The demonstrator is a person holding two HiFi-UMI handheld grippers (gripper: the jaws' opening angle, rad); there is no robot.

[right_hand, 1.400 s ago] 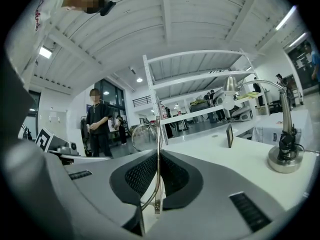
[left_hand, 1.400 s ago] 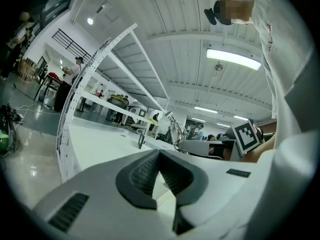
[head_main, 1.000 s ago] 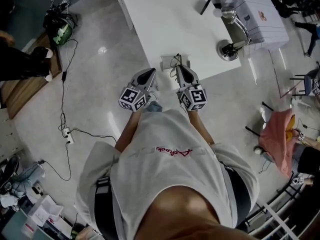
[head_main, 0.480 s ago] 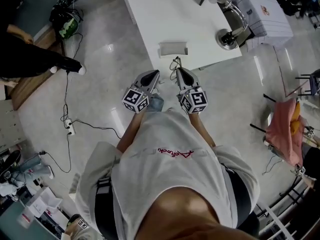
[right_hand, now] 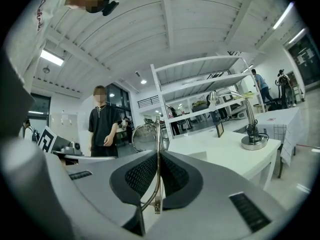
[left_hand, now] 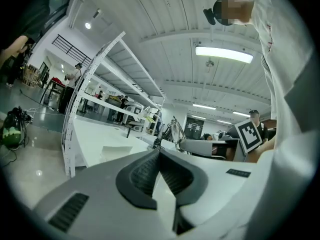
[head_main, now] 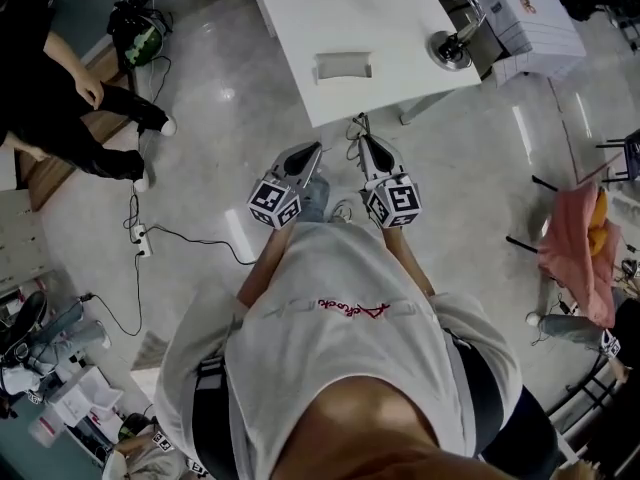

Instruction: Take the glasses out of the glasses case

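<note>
The glasses (head_main: 352,126) are thin metal-framed and hang from my right gripper (head_main: 361,141), which is shut on one temple. In the right gripper view the temple (right_hand: 158,149) runs straight up between the pads and a round lens (right_hand: 144,137) shows beyond the tips. The pale glasses case (head_main: 344,65) lies near the front edge of the white table (head_main: 300,18), well ahead of both grippers; it also shows as a low pale shape (left_hand: 116,152) in the left gripper view. My left gripper (head_main: 317,149) is shut with nothing in it, beside the right one, over the floor.
A desk lamp (head_main: 450,44) and a white box (head_main: 530,18) stand at the table's right end. A person in black (head_main: 60,88) stands at the left by a cable and power strip (head_main: 140,240). A pink cloth (head_main: 575,248) hangs at the right.
Both grippers have drawn back from the table's edge out over the floor, the right one carrying the glasses. The case has stayed on the table.
</note>
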